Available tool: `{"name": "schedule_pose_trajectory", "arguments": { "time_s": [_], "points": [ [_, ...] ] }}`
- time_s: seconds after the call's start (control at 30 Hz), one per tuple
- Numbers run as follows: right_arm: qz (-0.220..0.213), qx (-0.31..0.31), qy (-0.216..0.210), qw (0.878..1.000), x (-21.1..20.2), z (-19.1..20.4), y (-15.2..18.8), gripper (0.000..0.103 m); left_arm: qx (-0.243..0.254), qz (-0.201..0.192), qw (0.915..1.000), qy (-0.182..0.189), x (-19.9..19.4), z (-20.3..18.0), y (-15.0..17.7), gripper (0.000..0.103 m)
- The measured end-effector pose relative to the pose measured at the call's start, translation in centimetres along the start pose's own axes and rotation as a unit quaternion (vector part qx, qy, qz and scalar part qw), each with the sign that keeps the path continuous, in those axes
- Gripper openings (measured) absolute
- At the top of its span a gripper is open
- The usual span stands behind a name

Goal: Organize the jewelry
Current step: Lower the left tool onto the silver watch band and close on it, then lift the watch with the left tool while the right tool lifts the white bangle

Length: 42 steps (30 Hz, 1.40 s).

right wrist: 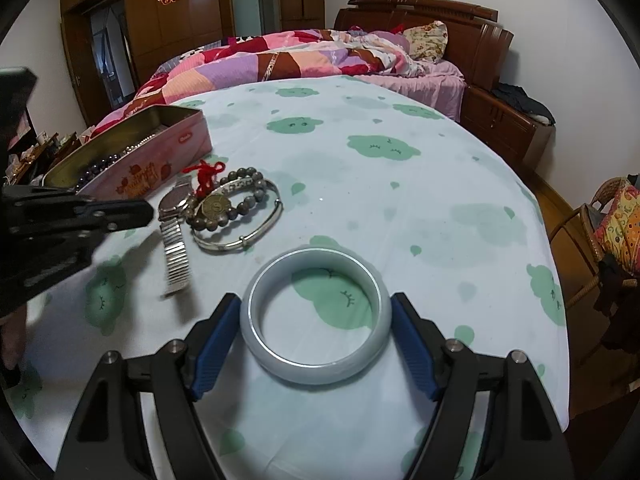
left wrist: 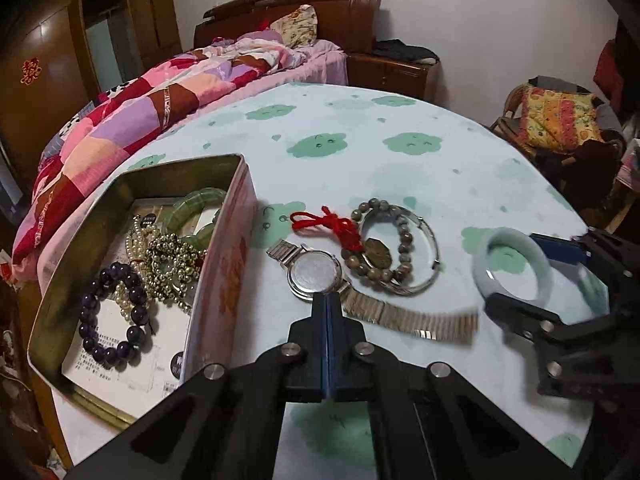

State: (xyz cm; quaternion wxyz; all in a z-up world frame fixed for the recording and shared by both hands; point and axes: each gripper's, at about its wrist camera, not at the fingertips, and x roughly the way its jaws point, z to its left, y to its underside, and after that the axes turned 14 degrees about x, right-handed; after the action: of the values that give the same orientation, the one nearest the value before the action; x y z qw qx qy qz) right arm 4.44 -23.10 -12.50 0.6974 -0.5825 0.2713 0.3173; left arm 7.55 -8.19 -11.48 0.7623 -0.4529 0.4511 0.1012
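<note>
A silver watch (left wrist: pixel 316 276) with a metal stretch band lies face down on the table beside an open pink tin (left wrist: pixel 140 176). My left gripper (left wrist: pixel 327 300) is shut on it where the band meets the case; from the right wrist view its tip (right wrist: pixel 148 210) sits at the watch (right wrist: pixel 172 204). A pale grey-white bangle (right wrist: pixel 316 364) lies flat on the cloth. My right gripper (right wrist: pixel 315 298) is closed on it, a blue pad against each side. The left wrist view shows the same grip (left wrist: pixel 512 270) on the bangle (left wrist: pixel 484 276).
The tin (right wrist: pixel 160 160) holds a purple bead bracelet (left wrist: pixel 112 312), pearls, gold beads (left wrist: pixel 172 264) and green bangles (left wrist: pixel 196 208). A brown bead bracelet (left wrist: pixel 404 240) with red cord and a thin silver bangle (left wrist: pixel 434 240) lie past the watch. A bed stands behind, a wicker chair (right wrist: pixel 592 216) to the right.
</note>
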Motion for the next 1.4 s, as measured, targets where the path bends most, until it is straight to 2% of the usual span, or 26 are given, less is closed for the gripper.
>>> {"name": "schedule_pose_trajectory", "arguments": {
  "time_s": [0.13, 0.2, 0.27, 0.37, 0.53, 0.93, 0.97, 1.03, 1.23, 1.4],
  "points": [
    [0.0, 0.0, 0.0, 1.0, 0.0, -0.1, 0.0, 0.078, 0.0, -0.006, 1.0, -0.003, -0.1, -0.1, 0.0, 0.0],
    [0.0, 0.0, 0.0, 1.0, 0.0, 0.0, 0.0, 0.078, 0.01, 0.005, 0.9996, -0.026, 0.4, -0.4, -0.5, 0.0],
    [0.0, 0.0, 0.0, 1.0, 0.0, 0.0, 0.0, 0.078, 0.02, 0.013, 0.9991, -0.034, 0.8, -0.8, -0.7, 0.006],
    [-0.001, 0.0, 0.0, 1.0, 0.0, 0.0, 0.0, 0.078, 0.004, 0.019, 0.9996, -0.018, 1.6, -0.6, -0.7, 0.036],
    [-0.001, -0.001, 0.0, 1.0, 0.0, -0.1, 0.0, 0.078, 0.005, 0.02, 0.9996, -0.018, 2.1, -0.9, -1.4, 0.043],
    [-0.002, -0.001, 0.0, 1.0, 0.0, -0.1, 0.0, 0.078, 0.012, 0.022, 0.9996, -0.013, 3.8, -0.6, -2.6, 0.046],
    [-0.002, -0.001, 0.0, 1.0, -0.1, -0.1, 0.0, 0.078, 0.012, 0.021, 0.9996, -0.012, 3.8, -0.6, -2.5, 0.045],
    [-0.001, -0.001, 0.0, 1.0, -0.1, -0.1, 0.0, 0.078, 0.009, 0.019, 0.9998, 0.0, 3.8, -0.5, -2.4, 0.037],
    [-0.002, 0.001, -0.001, 1.0, -0.1, -0.1, 0.0, 0.078, 0.024, 0.019, 0.9995, -0.007, 2.7, -1.1, -1.8, 0.033],
    [-0.011, 0.006, -0.005, 1.0, -0.4, -0.2, -0.1, 0.078, 0.023, 0.001, 0.9997, -0.002, 0.7, -1.1, -1.1, 0.033]
  ]
}}
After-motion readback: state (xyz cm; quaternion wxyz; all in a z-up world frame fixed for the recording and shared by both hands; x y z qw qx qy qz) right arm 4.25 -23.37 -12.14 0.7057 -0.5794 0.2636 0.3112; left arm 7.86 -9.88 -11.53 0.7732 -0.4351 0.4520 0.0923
